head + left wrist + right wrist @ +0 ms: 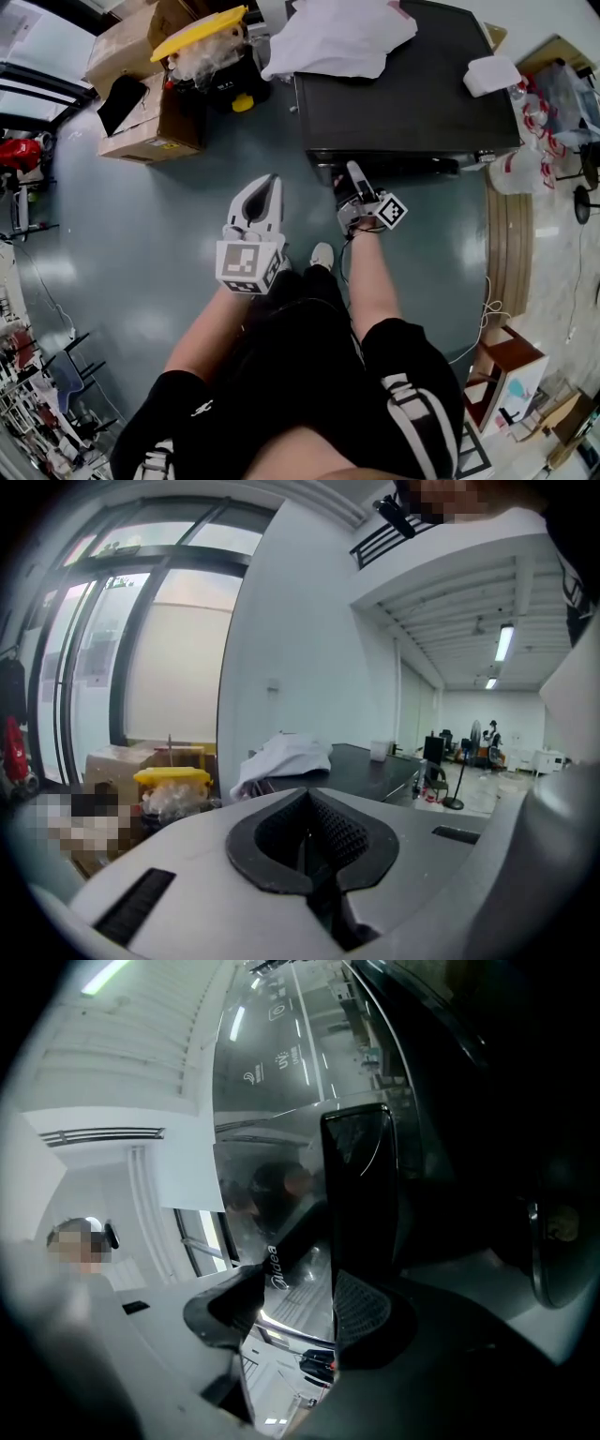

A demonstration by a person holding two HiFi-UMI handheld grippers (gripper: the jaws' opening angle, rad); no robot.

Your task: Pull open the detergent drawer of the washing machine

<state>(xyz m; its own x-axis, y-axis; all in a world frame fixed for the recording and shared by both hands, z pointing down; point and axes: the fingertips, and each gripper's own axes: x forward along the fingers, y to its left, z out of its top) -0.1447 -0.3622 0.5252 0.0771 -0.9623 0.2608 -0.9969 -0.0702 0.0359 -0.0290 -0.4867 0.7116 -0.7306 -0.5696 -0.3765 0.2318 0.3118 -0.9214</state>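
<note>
We see the detergent drawer point(361, 1185) as a glossy black panel at the top of the washing machine's point(403, 103) front, toward its left end, beside the Midea lettering point(278, 1269). Our right gripper point(291, 1312) is up at it with its jaws apart. One pad lies at the panel's lower edge and the other stands clear of it. We cannot tell whether the drawer is out at all. Our left gripper point(267, 183) hangs over the floor point(141, 216) just beside the right one, jaws together and empty. A white cloth point(337, 37) lies on the machine's top.
</note>
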